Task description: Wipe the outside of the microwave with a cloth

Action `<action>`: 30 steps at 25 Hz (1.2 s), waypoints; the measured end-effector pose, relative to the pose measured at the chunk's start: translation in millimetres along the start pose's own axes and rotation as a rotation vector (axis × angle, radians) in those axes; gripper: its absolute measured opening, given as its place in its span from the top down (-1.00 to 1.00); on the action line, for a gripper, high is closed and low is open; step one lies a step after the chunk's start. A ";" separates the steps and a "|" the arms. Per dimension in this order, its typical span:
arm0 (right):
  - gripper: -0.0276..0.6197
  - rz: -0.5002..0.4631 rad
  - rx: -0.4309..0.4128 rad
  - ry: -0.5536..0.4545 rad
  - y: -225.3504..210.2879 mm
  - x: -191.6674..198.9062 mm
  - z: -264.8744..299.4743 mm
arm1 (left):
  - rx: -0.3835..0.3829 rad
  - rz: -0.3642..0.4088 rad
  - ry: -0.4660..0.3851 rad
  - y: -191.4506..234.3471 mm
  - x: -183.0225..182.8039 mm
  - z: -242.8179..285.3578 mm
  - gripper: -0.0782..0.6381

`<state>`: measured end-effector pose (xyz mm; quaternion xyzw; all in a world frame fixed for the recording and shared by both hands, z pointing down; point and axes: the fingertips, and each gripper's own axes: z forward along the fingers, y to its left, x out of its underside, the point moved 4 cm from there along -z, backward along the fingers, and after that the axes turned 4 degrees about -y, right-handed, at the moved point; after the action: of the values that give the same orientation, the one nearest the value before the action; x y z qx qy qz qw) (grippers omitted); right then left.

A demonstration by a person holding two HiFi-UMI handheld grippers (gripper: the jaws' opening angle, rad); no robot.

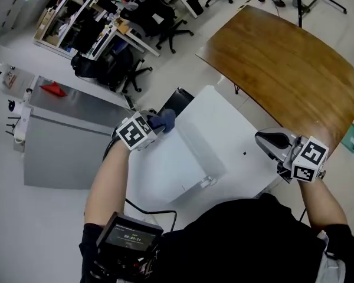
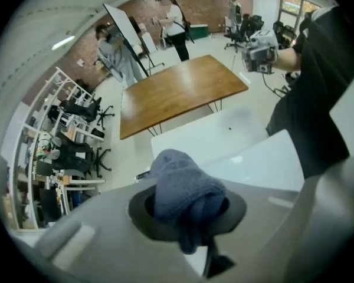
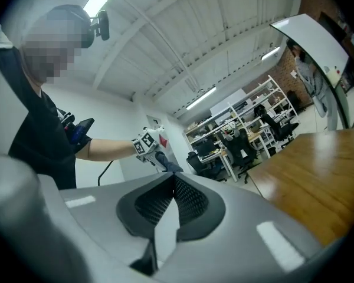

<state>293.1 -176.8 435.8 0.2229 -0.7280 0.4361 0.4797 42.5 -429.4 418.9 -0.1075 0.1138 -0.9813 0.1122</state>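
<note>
**A:** Status on the wipe?

**B:** Left gripper [image 1: 158, 123] is pinching the cloth [image 2: 183, 193], a bunched blue wad clamped between its jaws. It sits at the far-left top corner of the microwave [image 1: 165, 167], right on the edge. I can't confirm the cloth is pressed against the casing.

**A:** Other one?

**B:** Right gripper [image 3: 172, 178] is off the microwave's right side, above the white table [image 1: 239, 128] and well apart from the casing. Its jaws are pressed together at the tips with nothing between them. It isn't bracing the microwave.

**A:** How much is done?

**B:** I can't read that from the surfaces. The top is plain white, with no wet streaks and no dirt line to go by. Going by where the cloth is, the work looks to be on the top panel's far corner. My guess is early to mid.

**A:** What's left?

**B:** Probably most of the top toward the near edge, plus the door face and both sides. None of those has the cloth anywhere near it. The far side of the microwave is hidden, so no call on that.
</note>
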 end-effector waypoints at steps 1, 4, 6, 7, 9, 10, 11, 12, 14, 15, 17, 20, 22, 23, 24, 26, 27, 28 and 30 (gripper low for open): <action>0.90 0.014 0.017 -0.008 -5.2 1.9 -8.4 | 0.033 0.017 0.055 5.6 -2.4 10.8 0.61; 0.90 0.047 0.070 -0.030 -17.1 6.0 -31.5 | 0.171 0.034 0.177 7.3 -11.1 36.8 0.61; 0.90 0.063 0.099 -0.043 -26.5 6.3 -44.7 | 0.260 0.028 0.248 2.5 -17.5 55.0 0.61; 0.90 0.070 0.111 -0.048 -31.7 6.0 -49.8 | 0.298 0.032 0.290 0.0 -19.1 65.6 0.62; 0.90 0.080 0.130 -0.056 -41.4 6.5 -56.8 | 0.369 0.053 0.380 -6.9 -18.9 89.7 0.62; 0.90 0.085 0.138 -0.059 -45.9 7.6 -59.6 | 0.402 0.069 0.425 -11.0 -17.5 103.0 0.62; 0.90 0.091 0.147 -0.061 -50.3 9.0 -62.7 | 0.431 0.088 0.471 -15.0 -15.8 117.0 0.62; 0.90 0.097 0.156 -0.062 -54.6 10.6 -66.4 | 0.457 0.106 0.517 -18.2 -13.5 131.4 0.62; 0.90 0.104 0.182 -0.062 -62.2 13.9 -75.2 | 0.501 0.135 0.600 -23.6 -8.1 161.3 0.62; 0.90 0.107 0.197 -0.060 -65.5 15.8 -80.4 | 0.524 0.141 0.633 -27.3 -5.2 176.8 0.62; 0.90 0.115 0.230 -0.051 -71.4 20.7 -92.5 | 0.565 0.151 0.695 -37.0 0.1 207.8 0.62; 0.90 0.134 0.282 -0.040 -78.1 32.4 -110.0 | 0.590 0.200 0.790 -48.0 8.8 249.0 0.62; 0.90 0.150 0.313 -0.033 -80.7 41.7 -117.4 | 0.594 0.247 0.841 -51.9 15.8 269.8 0.63; 0.90 0.158 0.323 -0.029 -81.2 45.3 -119.7 | 0.596 0.261 0.855 -54.0 19.1 278.1 0.63; 0.90 0.163 0.328 -0.025 -81.0 47.5 -121.1 | 0.599 0.270 0.859 -56.5 21.3 284.4 0.63; 0.90 0.167 0.328 -0.021 -78.2 47.3 -120.6 | 0.604 0.291 0.840 -59.5 19.8 286.9 0.63; 0.90 0.164 0.322 -0.025 -75.5 45.1 -118.7 | 0.602 0.304 0.815 -59.1 14.8 280.5 0.62; 0.90 0.160 0.313 -0.033 -72.0 41.8 -116.2 | 0.596 0.318 0.776 -57.9 5.7 267.4 0.62; 0.90 0.149 0.286 -0.051 -64.5 31.9 -111.5 | 0.570 0.344 0.674 -55.0 -23.1 221.6 0.62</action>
<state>383.2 -112.7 509.3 0.2454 -0.6848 0.5640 0.3908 106.1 -415.7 638.9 0.2722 -0.1138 -0.9208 0.2549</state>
